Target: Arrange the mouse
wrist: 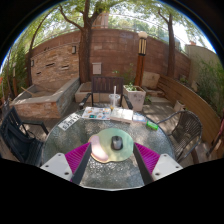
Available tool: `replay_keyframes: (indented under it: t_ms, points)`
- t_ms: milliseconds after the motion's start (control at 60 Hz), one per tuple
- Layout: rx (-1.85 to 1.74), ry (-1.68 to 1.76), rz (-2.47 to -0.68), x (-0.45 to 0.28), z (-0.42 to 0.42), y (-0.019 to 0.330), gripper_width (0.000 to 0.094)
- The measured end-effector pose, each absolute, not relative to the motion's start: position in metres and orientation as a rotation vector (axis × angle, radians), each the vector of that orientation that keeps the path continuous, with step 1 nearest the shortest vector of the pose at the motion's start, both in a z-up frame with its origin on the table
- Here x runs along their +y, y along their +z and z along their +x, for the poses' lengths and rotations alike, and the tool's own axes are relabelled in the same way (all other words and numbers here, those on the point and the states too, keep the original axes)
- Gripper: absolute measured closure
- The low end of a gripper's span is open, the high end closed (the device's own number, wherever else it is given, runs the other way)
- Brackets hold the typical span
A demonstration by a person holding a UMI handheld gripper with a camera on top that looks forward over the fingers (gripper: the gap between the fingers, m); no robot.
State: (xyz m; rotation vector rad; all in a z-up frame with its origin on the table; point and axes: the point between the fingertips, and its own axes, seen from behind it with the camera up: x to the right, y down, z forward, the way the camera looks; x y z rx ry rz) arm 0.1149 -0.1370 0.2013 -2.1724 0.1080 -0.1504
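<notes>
A small dark grey mouse [116, 143] sits on a round pale mouse pad [108, 148] with pink and green tints, on a round glass table [70, 140]. My gripper [112, 160] is open, with its magenta pads [78, 156] at either side. The pad and mouse lie between the fingertips and just ahead of them, with gaps at both sides. The fingers hold nothing.
Papers or cards [100, 114] and a small green object [152, 126] lie at the table's far side. Metal chairs [185, 128] stand around it. A raised concrete planter [45, 100], a white planter [134, 96], a tree trunk [86, 50] and a brick wall [115, 55] lie beyond.
</notes>
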Motion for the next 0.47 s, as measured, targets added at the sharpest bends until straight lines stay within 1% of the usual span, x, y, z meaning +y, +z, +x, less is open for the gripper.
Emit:
replay_keyframes:
  t_ms: [100,200,300,467]
  points:
    - [0.101,-0.169,-2.167,-0.18,0.101,0.213,0.008]
    - [0.096,-0.164,-2.173,-0.213,0.088,0.218,0.0081]
    - [0.107,-0.168,-2.159,-0.231,0.085,0.226,0.0084]
    - [0.1,-0.181,-2.162,-0.246,0.084,0.227,0.0082]
